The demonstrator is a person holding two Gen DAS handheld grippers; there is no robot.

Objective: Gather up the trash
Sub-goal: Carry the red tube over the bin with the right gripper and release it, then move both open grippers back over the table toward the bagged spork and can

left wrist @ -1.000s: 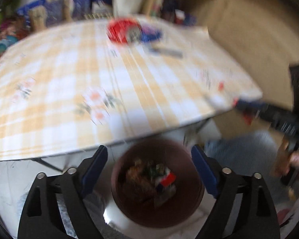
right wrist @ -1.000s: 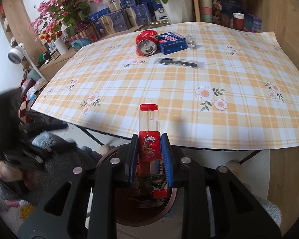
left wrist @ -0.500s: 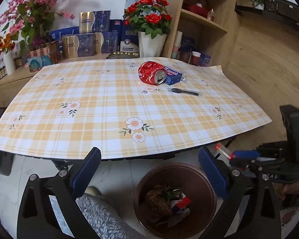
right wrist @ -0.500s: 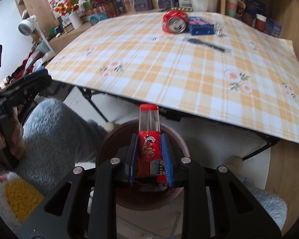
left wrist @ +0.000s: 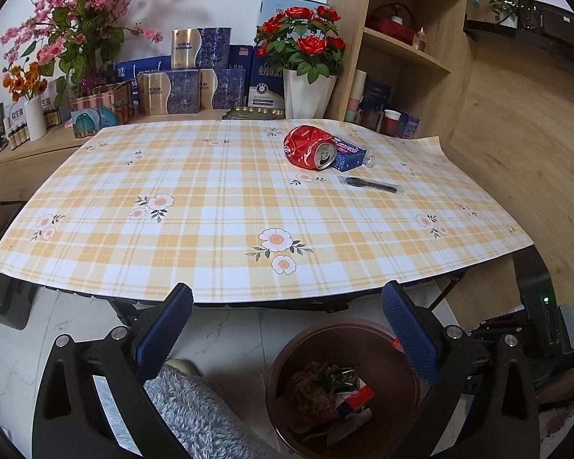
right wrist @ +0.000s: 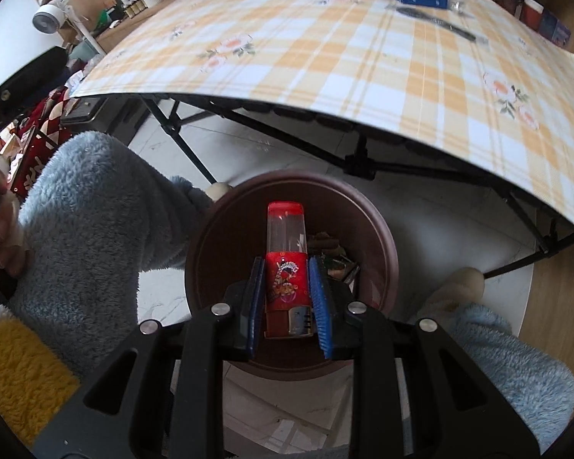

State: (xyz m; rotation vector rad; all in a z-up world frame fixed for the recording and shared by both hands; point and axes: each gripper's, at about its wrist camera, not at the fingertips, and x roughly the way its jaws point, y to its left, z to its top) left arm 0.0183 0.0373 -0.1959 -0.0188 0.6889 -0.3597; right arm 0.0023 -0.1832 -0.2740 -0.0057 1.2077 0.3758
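While my right gripper (right wrist: 286,287) clamps the red lighter (right wrist: 287,267) above the brown bin (right wrist: 195,264), releasing off-centre risks missing; left gripper (left wrist: 287,329) gapes empty.

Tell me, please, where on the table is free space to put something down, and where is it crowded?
The near and left parts of the table are bare, from the front edge back to the boxes. It is crowded at the far right: the can, the blue box touching it, and the black pen just in front.
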